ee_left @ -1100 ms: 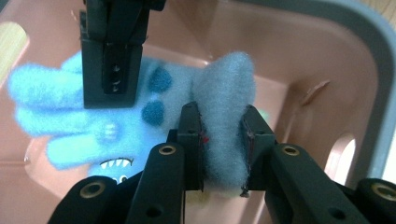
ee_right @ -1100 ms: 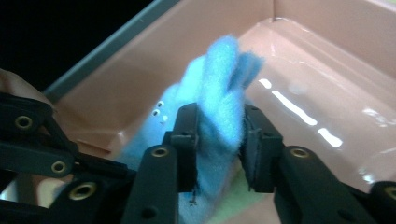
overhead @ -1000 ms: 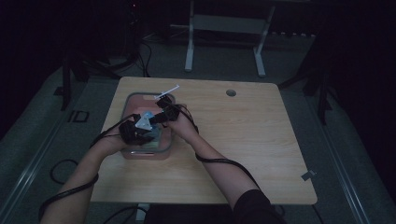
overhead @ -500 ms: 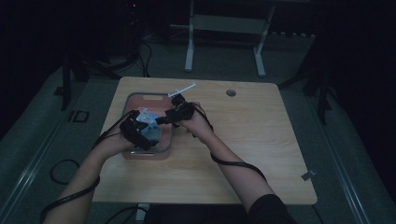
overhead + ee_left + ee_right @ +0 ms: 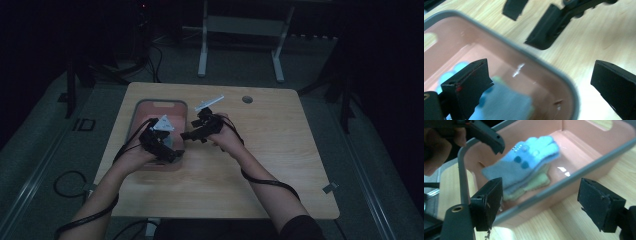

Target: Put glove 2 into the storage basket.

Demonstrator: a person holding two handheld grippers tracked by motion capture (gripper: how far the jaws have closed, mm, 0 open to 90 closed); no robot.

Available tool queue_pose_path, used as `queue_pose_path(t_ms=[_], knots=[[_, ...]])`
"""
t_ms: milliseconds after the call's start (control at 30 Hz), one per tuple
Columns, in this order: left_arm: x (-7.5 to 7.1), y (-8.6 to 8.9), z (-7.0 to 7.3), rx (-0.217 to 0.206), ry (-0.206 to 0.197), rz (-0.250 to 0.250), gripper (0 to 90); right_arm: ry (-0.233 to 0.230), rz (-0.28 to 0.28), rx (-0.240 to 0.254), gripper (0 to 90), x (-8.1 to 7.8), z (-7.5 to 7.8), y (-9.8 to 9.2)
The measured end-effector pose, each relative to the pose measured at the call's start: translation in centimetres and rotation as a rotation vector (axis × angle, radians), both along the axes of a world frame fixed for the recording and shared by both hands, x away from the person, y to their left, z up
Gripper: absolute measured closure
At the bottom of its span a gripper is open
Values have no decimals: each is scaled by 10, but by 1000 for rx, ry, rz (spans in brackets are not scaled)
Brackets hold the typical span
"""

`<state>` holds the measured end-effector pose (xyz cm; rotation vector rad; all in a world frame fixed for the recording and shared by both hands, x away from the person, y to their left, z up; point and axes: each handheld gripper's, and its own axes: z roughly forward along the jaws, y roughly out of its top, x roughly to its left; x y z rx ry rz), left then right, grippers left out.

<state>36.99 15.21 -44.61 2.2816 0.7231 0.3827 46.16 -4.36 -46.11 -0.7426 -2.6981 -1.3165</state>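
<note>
Left claw [image 5: 172,152]: I've got it over the near right corner of the pink bin [image 5: 159,106]. Its jaws have just been opening and now stand wide apart with nothing between them. In the left claw's own view, one jaw hangs over the inside of the bin and the other over the wood outside the rim.

Right claw [image 5: 187,135]: just off the bin's right side, above the surface [image 5: 280,165], pointing toward the bin. These jaws have just been opening too, and they're spread wide with nothing pinched. In the right claw's own view the bin's grey rim runs across between them, but the pads aren't touching it as far as I can see.

Gloves [image 5: 524,162]: lying loose inside the bin, on its floor. The top one is light blue with darker blue dots and a greyish cuff, and there's a pale green one [image 5: 536,182] peeking out from underneath. Neither claw is touching them. They're a bit blurry in the right claw's view, so I can't tell how many are in the stack.

Bin: sits on the left half of the surface, pink walls with a grey rim, with a cut-out handle at the far end.

Other stuff: there's a round grommet hole [image 5: 247,99] toward the far edge of the surface.

Lighting: the room's pretty dark from up top, and the claw views are way brighter.
</note>
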Motion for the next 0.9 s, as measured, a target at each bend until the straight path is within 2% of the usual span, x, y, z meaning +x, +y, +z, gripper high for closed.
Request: queue_pose_path(t_ms=[67, 133, 167, 300, 467, 633, 900], knots=[[-1, -8, 1, 2, -3, -8, 18, -4, -5, 8, 199, 0, 1, -6], [-1, -8, 1, 2, -3, -8, 18, -6, -10, 8, 199, 0, 1, -9], [-2, -18, 3, -13, -12, -20, 18, -12, -17, 3, 196, 0, 2, -15], [-3, -28, 5, -32, -22, -31, 18, -26, -23, -4, 190, -1, 1, -25], [-6, -44, 2, -21, -19, -68, 18, -36, -21, -9, 186, -4, -2, -34], [-8, -56, -1, -45, -7, -93, 18, -38, -23, -14, 183, -7, -9, -43], [-10, -71, -7, -49, -2, -121, 19, -40, -44, -24, 183, -10, -18, -59]])
